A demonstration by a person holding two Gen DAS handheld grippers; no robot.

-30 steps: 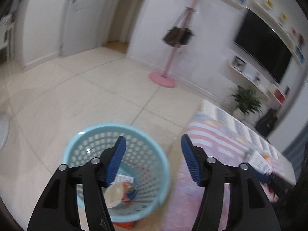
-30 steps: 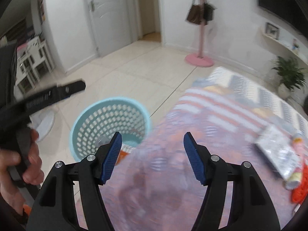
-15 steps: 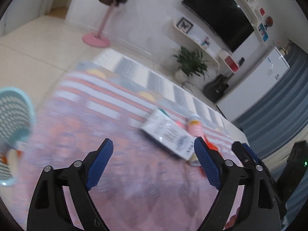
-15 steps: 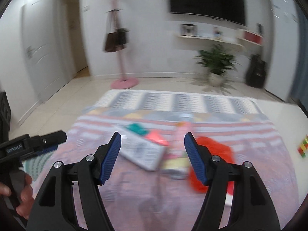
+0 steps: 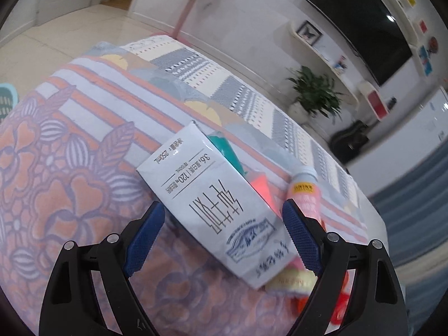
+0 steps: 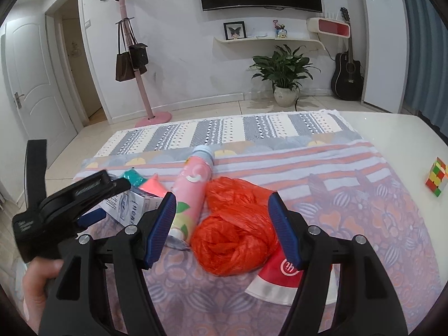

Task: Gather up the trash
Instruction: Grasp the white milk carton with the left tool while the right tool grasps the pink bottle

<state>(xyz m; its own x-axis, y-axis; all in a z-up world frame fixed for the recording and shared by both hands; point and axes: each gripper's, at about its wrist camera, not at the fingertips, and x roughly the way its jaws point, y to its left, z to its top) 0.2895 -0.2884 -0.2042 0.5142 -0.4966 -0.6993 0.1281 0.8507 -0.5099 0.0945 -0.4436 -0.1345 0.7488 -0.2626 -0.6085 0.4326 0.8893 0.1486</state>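
A white milk carton lies on the patterned cloth, between the fingers of my open left gripper. A pink bottle lies to its right, and teal and pink scraps behind it. In the right wrist view my open right gripper hovers over a crumpled orange plastic bag. The pink bottle lies left of the bag, a red-and-white wrapper under its near side. The left gripper shows at the left over the carton.
The blue trash basket's rim peeks in at the far left on the floor. A Rubik's cube sits on the white table at the right. A pink coat stand, plant and guitar line the far wall.
Both grippers have swung from the basket on the floor to the trash on the table. The left one has closed in on the milk carton, the right on the orange bag.
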